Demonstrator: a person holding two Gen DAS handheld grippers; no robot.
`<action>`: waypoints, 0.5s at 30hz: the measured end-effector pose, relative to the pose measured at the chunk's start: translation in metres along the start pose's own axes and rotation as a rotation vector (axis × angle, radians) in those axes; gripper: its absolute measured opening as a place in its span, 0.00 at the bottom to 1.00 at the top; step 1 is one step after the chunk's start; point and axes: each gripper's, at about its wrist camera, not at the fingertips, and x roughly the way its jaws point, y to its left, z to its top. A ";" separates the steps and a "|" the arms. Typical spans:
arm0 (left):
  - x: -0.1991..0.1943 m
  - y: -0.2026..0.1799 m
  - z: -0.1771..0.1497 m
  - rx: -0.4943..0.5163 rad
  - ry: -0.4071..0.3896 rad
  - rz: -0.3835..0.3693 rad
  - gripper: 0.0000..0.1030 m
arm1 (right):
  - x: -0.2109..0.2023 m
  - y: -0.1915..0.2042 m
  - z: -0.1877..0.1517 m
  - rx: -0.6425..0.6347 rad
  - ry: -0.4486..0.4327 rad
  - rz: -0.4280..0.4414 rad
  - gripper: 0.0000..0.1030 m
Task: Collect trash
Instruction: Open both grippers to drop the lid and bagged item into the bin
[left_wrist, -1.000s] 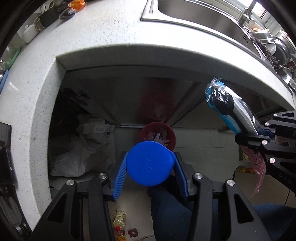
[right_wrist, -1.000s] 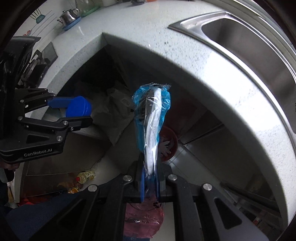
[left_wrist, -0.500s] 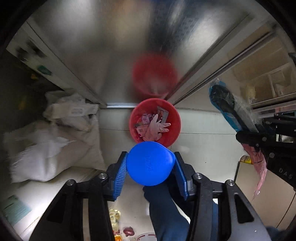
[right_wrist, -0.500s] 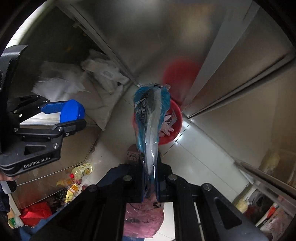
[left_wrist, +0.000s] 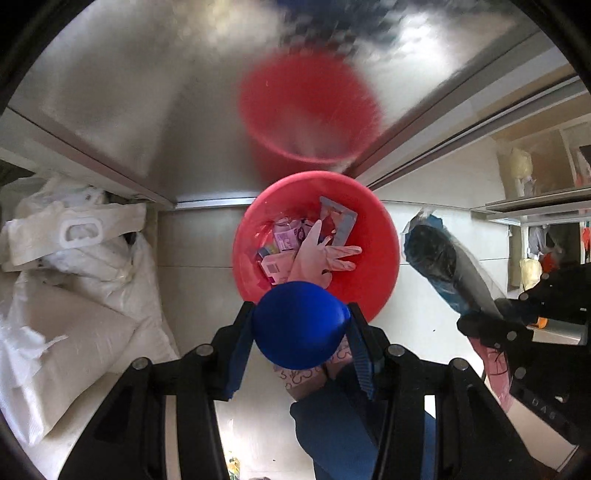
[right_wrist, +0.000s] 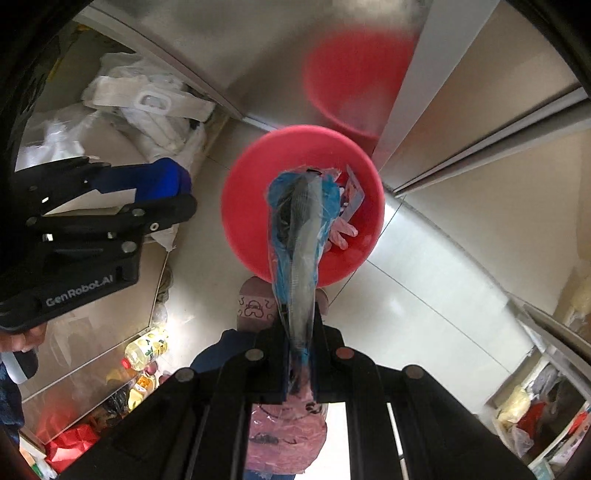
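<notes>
Left gripper (left_wrist: 301, 325) pointing straight down, its ribbed blue jaws pinching a smooth, round blue cap (left_wrist: 301, 325) from both sides, right over the near rim of the red bin (left_wrist: 380, 258). That bin is a glossy round plastic tub sitting on pale floor tiles (left_wrist: 199, 295), with a blurred red reflection of it in the brushed-metal panel (left_wrist: 147, 92) behind. Inside: a limp pale rubber glove (left_wrist: 321, 254), crumpled pink and white wrappers, a flat card packet. Right gripper (right_wrist: 299, 376) has its jaws pressed tight on a long, crinkly blue-and-silver plastic wrapper (right_wrist: 299, 236); the wrapper stands up stiff, its frayed top hanging over the bin's mouth. Soft white sacks (left_wrist: 74, 295) slump to the left of the bin, one with a moulded handle. A pink patterned slipper (right_wrist: 255, 302) peeks beside the bin
</notes>
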 end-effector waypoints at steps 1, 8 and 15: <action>0.006 0.002 0.000 0.002 0.002 0.000 0.45 | 0.004 0.002 0.002 -0.002 0.006 0.004 0.07; 0.034 0.007 0.000 -0.007 0.037 -0.029 0.45 | 0.012 -0.010 0.004 0.003 0.025 0.006 0.07; 0.035 0.014 -0.002 -0.006 0.038 -0.029 0.79 | 0.012 -0.012 0.000 0.008 0.033 0.011 0.07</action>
